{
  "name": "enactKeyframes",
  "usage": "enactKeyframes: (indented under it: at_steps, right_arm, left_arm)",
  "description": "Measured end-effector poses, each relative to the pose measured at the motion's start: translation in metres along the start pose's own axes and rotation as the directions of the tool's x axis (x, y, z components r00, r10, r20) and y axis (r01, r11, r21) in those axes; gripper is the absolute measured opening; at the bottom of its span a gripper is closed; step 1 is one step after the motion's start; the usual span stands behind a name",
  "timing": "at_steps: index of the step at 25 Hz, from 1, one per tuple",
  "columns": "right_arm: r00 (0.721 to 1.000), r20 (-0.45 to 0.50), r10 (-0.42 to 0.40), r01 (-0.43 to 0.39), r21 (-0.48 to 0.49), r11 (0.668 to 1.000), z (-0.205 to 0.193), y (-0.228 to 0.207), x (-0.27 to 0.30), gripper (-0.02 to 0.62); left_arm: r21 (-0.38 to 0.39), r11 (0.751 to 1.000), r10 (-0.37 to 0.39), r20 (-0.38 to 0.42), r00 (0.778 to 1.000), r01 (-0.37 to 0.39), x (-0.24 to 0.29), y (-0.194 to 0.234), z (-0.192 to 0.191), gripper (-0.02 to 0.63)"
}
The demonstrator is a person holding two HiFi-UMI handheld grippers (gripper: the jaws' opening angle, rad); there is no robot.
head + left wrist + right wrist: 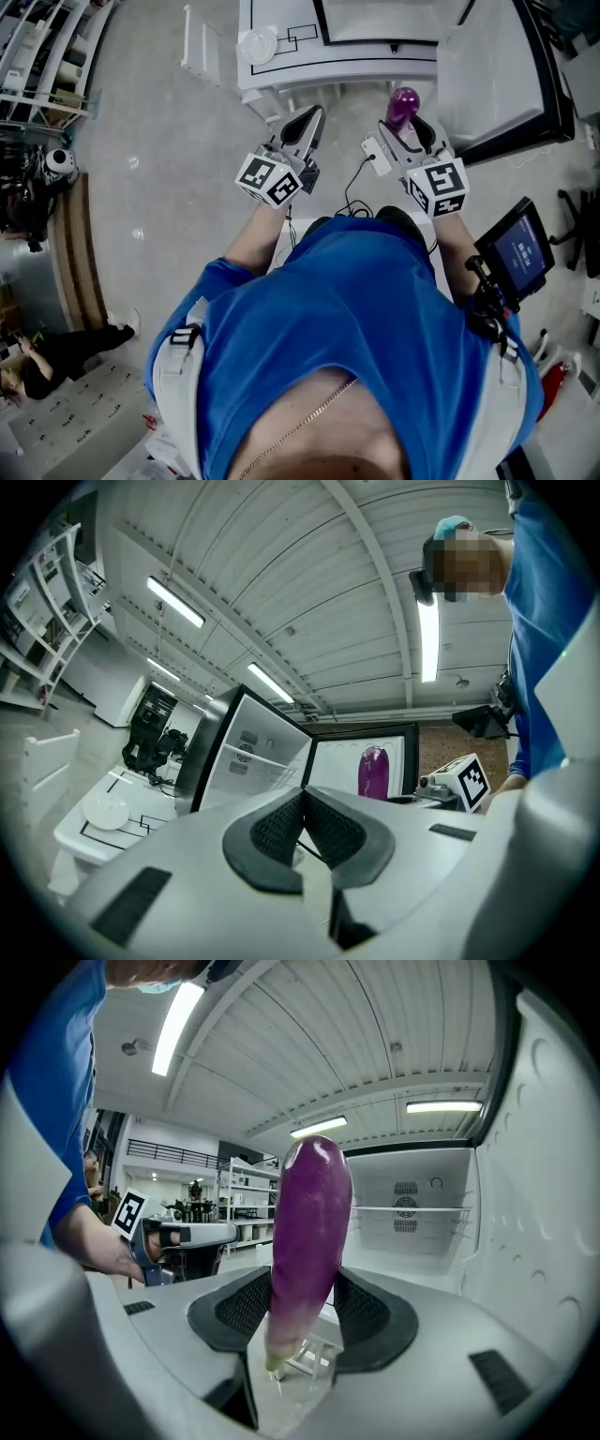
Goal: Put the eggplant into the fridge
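Now grips the eggplant (309, 1232) upright in the jaws of the right gripper (303, 1309), open fridge (422, 1232) at frame right. Holds the jaws of the left gripper (302, 829) closed, empty.

The fridge (412, 1241) stands open straight ahead. Its white cavity offers room below and above a thin shelf (408, 1208) that crosses it from wall to wall. The open door (544, 1204) walls off the right side of the approach. The eggplant (309, 1232), clamped upright in the right gripper (305, 1309), rises across the shelf line. On the left a white table (309, 77) bearing a plate (257, 45) stands just beside the fridge, with the closed left gripper (309, 120) near its edge — a monitor (518, 246) juts out low on the right.
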State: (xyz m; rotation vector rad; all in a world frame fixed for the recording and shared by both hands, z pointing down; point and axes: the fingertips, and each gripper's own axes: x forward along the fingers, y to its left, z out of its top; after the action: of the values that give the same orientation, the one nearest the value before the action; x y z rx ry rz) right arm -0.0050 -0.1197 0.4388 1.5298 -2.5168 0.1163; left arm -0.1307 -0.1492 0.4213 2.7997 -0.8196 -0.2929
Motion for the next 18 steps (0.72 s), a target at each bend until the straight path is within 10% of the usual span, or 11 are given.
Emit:
enactKeyframes:
  at_steps: [18]
  right_arm:
    - [0.998, -0.065, 0.002, -0.005, -0.047, 0.999, 0.015, -0.04, 0.132, 0.213]
  left_arm:
    - [-0.029, 0.984, 0.176, 0.072, 0.982, -0.174, -0.051, 0.069, 0.031, 0.009]
